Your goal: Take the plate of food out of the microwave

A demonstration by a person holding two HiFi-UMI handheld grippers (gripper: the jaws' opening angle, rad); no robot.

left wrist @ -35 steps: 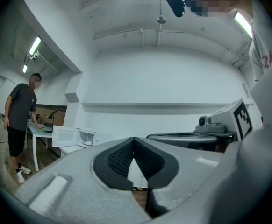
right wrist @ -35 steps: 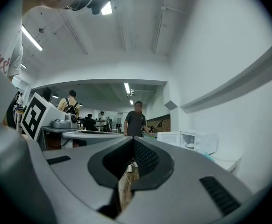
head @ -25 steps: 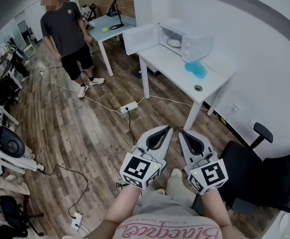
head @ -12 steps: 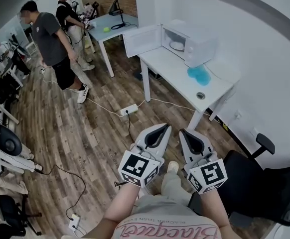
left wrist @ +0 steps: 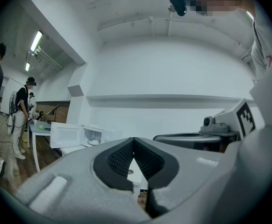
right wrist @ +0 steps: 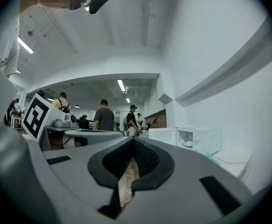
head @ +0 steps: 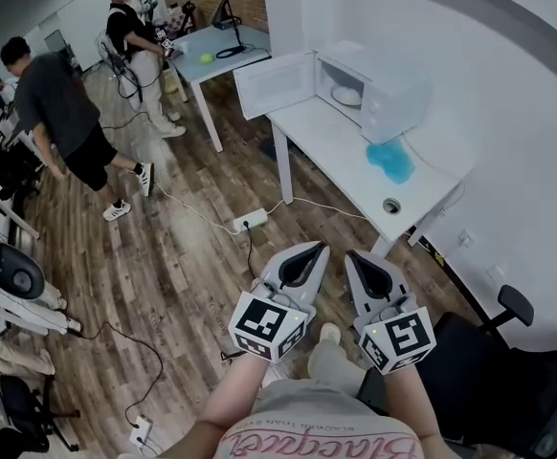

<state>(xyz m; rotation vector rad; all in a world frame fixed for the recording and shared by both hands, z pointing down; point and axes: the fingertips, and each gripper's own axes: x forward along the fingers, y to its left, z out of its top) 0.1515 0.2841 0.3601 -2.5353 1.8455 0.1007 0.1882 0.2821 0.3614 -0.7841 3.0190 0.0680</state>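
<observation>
While the head view alone shows the wood floor (head: 183, 266), power strip (head: 250, 222) and black chair (head: 508, 371) at right, the gripper views look level into the open microwave (head: 393, 84): plate (left wrist: 93, 142) inside, door (head: 277, 84) swung out past the white table (head: 341, 156) edge. Left gripper (head: 315, 249) and right gripper (head: 354, 256) side by side, jaws pressed together on nothing, well short of the table. Bare floor between, one cable (head: 192, 210) across it; two people (head: 63, 122) well off left
</observation>
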